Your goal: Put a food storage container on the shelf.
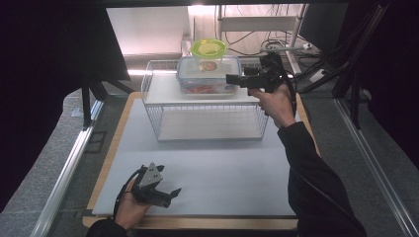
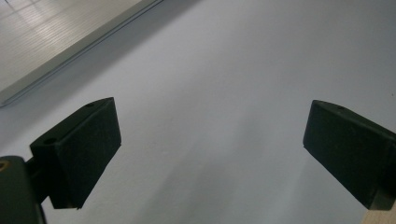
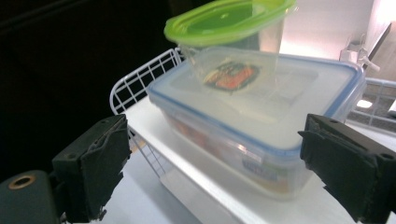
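A clear rectangular box with a blue-rimmed lid (image 1: 207,74) (image 3: 261,116) sits on the top shelf of a white wire rack (image 1: 153,94) (image 3: 140,79). On the box's lid stands a clear tub with a green lid (image 1: 209,48) (image 3: 229,18). My right gripper (image 1: 231,79) (image 3: 215,154) is level at the box's right end, open, its pads apart from the box's sides with nothing gripped. Low at the table's front left, my left gripper (image 1: 173,193) (image 2: 210,140) is open over the white mat (image 2: 224,56) with nothing between its jaws.
The rack stands at the back of the white mat (image 1: 207,168), which lies on a wooden board (image 1: 113,148). Its lower shelf (image 1: 207,123) is bare. Cables and dark stands (image 1: 326,64) crowd the back right. A metal rail (image 1: 64,177) runs along the left.
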Demonstrator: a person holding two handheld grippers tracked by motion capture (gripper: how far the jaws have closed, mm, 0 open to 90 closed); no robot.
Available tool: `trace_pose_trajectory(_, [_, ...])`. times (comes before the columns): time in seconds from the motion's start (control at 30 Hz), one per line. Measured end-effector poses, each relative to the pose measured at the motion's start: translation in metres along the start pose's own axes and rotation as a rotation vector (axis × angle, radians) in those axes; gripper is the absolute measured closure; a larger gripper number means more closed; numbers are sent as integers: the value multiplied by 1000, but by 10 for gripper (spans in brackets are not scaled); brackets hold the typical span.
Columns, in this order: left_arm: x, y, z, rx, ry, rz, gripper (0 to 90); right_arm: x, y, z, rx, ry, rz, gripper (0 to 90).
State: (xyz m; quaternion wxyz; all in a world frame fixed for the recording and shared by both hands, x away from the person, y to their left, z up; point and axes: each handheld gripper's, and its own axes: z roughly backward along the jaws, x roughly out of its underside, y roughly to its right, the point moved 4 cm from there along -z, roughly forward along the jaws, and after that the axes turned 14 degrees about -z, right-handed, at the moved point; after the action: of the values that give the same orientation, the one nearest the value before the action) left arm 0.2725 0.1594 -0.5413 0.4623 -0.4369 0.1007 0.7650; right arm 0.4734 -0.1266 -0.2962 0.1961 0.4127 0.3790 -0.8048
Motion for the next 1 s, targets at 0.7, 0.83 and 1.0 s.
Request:
trace_pose_trajectory(0.7, [0, 0, -2, -1, -9, -2, 26, 66, -14, 7, 8, -54, 121, 52])
trace_pose_trajectory(0.83, [0, 0, -1, 2, -9, -9, 27, 78, -14, 6, 7, -59, 141, 48])
trace_pose_trajectory(1.0, [-1, 2, -1, 8, -2, -16, 34, 97, -8, 5, 9, -82, 149, 45])
